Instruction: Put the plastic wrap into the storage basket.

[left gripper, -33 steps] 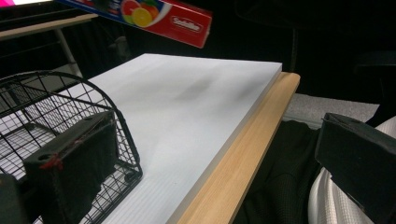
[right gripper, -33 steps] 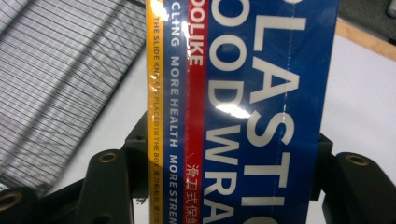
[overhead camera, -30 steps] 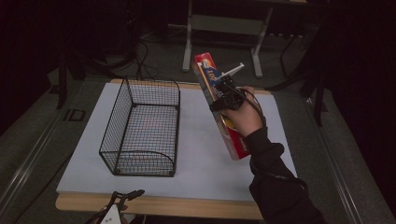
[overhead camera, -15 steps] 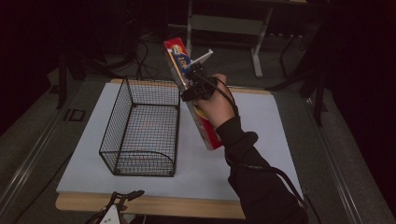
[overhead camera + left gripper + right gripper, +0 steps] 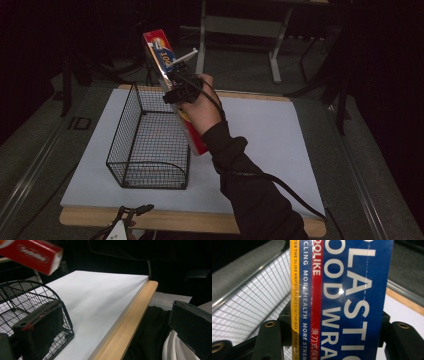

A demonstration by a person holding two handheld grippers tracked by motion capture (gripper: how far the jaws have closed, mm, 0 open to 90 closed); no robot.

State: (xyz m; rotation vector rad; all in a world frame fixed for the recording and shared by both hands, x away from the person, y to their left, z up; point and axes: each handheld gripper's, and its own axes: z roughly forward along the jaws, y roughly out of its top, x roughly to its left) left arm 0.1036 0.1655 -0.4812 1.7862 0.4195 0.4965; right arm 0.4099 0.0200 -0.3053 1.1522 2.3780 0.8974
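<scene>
- White table top [image 5: 280, 150] with a wooden edge [image 5: 130, 325], biggest thing here, lying flat under all the rest.
- Black wire basket [image 5: 150, 145] standing on the left half of the table top, open side up, nothing to be seen inside. Seen again close up in the left gripper view [image 5: 30, 307].
- Long plastic wrap box [image 5: 172, 85], red and blue, up in the air over the right side of the basket, well clear of the table top. Tilted, top end leaning up and away past the basket's far rim, bottom end low by the basket's near right corner.
- Same box in the right gripper view [image 5: 344, 300], very close, big white letters on blue, with a red stripe and a yellow stripe beside them. Wire grid of the basket behind it.
- One red end of the box also in the left gripper view [image 5: 32, 255], hanging above the basket.
- Right hand [image 5: 202, 110] with a dark sleeve, reaching up from the near edge of the table top toward the basket.
- Right gripper [image 5: 180, 90] clamped tight on the middle of the box, one black jaw pressing on each side, box squeezed between them.
- Left gripper [image 5: 122, 222] low at the near edge of the table top, just in front of the basket, touching nothing.
- Left gripper again in its own view [image 5: 110, 327], jaws spread wide apart, nothing between them but the table edge and a bit of basket beyond.
</scene>
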